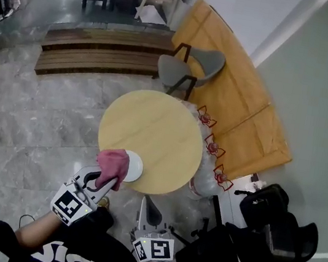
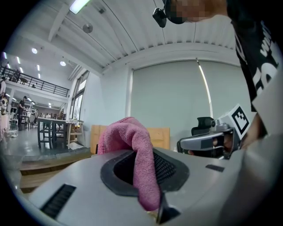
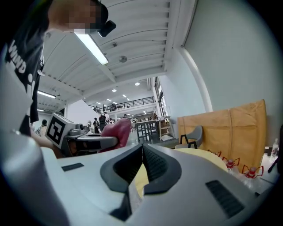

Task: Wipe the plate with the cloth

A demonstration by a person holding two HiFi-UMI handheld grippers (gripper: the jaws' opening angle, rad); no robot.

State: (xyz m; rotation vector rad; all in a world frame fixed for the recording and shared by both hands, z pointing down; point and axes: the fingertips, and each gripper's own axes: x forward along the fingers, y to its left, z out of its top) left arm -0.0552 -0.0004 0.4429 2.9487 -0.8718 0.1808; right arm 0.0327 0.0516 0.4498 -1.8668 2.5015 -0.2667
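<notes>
Round table (image 1: 151, 132) — left gripper (image 1: 101, 180) clamps cloth (image 1: 112, 166).

- Head view: overhead, facing steeply down on the round surface (image 1: 151, 132), the left tool (image 1: 105, 178) and the right tool (image 1: 148, 209).
- Left tool view: close and low along its own jaws; shows the right tool.
- Right tool view: likewise close and low; shows the left tool and the surface's near edge.
</notes>
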